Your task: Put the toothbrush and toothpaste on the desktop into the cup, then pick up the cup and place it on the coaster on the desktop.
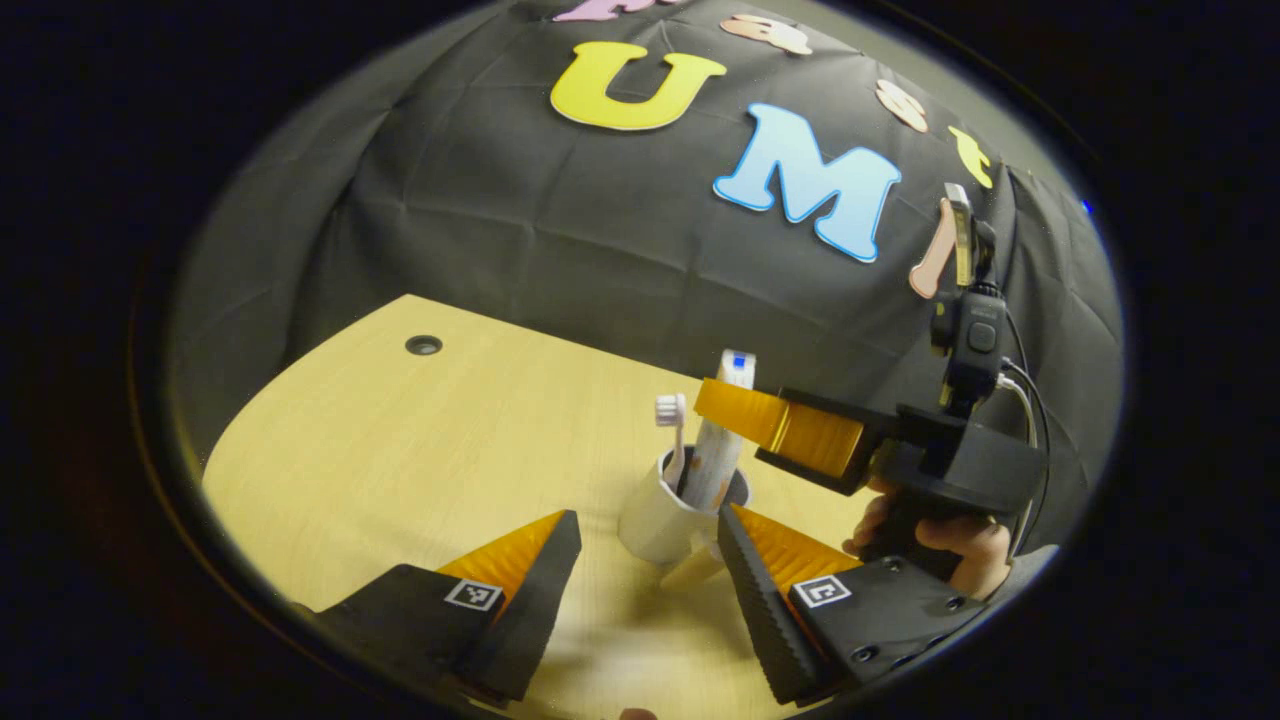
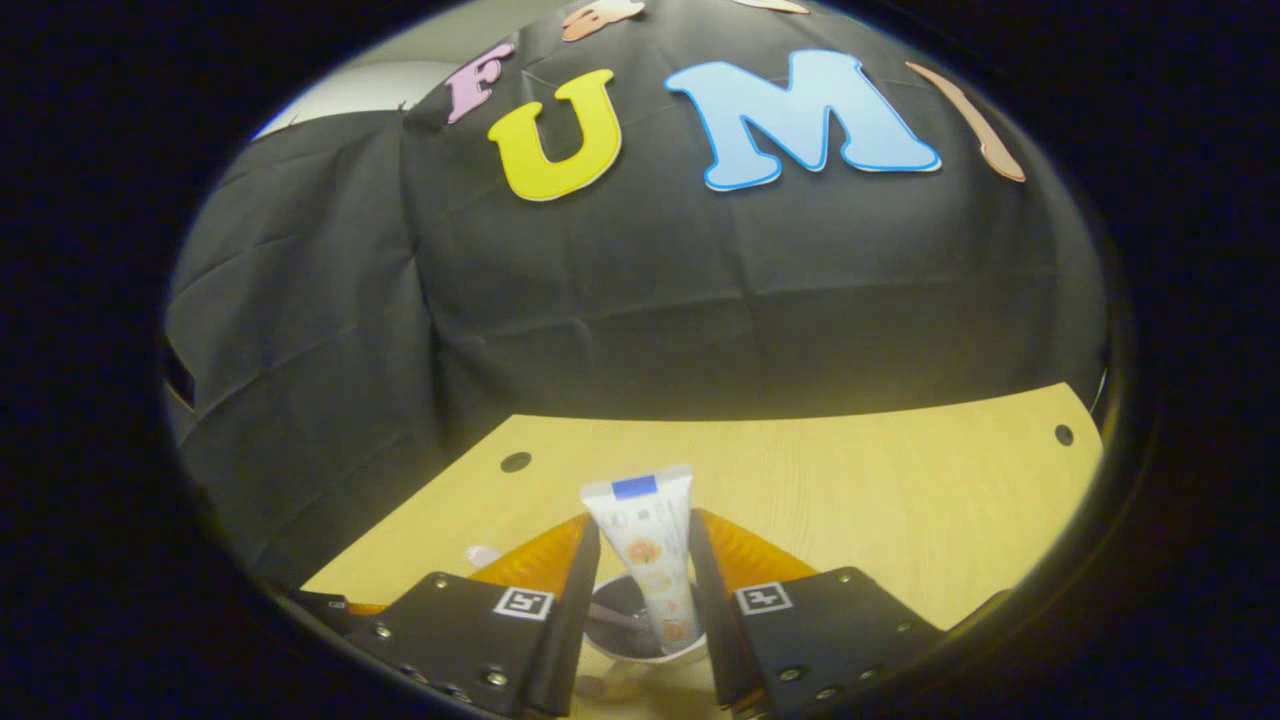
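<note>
Right gripper (image 2: 642, 575): its two fingers stand on each side of the toothpaste, very close to the upper part of the tube; I cannot tell if both really press on it. In the left gripper view this gripper (image 1: 775, 420) comes in from the right, held by a hand (image 1: 935, 540).
Toothpaste (image 2: 650, 555): a white tube with a flat crimped end and a small blue mark on top; it stands upright, lower end inside the cup.
Cup (image 1: 672, 510): white and round, with a dark inside; it stands on the wooden desktop (image 1: 420, 450), just ahead of the left gripper's fingers.
Toothbrush (image 1: 672, 435): white, thin handle, bristle head up; it stands in the cup beside the tube.
Left gripper (image 1: 648, 545): fingers wide apart, nothing between them, low over the desktop.
</note>
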Motion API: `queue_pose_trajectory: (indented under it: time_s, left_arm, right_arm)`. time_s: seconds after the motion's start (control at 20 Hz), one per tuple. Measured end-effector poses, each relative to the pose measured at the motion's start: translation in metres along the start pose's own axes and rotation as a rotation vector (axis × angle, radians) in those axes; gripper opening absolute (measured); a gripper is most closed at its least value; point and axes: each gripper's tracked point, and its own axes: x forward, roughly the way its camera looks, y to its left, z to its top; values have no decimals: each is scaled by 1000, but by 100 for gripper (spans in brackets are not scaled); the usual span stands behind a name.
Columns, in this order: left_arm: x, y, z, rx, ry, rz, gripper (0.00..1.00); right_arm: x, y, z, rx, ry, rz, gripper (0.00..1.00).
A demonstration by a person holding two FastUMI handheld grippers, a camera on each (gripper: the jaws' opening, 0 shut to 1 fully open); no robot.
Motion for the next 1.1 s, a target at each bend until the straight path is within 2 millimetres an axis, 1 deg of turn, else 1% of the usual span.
queue_pose_trajectory:
  time_s: [0.05,0.1,0.15,0.2,0.25,0.3,0.45,0.6,0.7,0.85,1.1]
  left_arm:
    - [-1,-2,0,3,-1,0,90]
    - [-1,-5,0,8,0,3,90]
    - [-2,-7,-2,12,1,4,90]
    - [-1,-10,-1,15,1,3,90]
    - [0,-14,-1,19,2,3,90]
    - [0,-17,-1,21,4,4,90]
    - [4,-28,-4,28,13,6,90]
    - [8,-37,-8,55,33,-1,90]
    - [13,-43,-12,74,55,-6,90]
    - [22,-50,-24,106,109,-17,90]
    - [41,-48,-39,149,183,8,90]
  right_arm:
    - [-3,1,4,16,-9,2,57]
    - [-7,0,9,28,-19,7,60]
    - [-10,0,12,36,-26,9,74]
    - [-14,-2,17,40,-34,10,84]
    - [-17,-4,21,45,-41,16,80]
    - [-22,-5,26,51,-48,18,92]
    - [-38,-13,36,70,-63,25,92]
    - [-61,-26,50,72,-86,10,92]
    - [-76,-38,54,64,-97,-13,92]
    - [-98,-57,53,54,-86,-63,92]
    - [-138,-89,44,28,-68,-148,92]
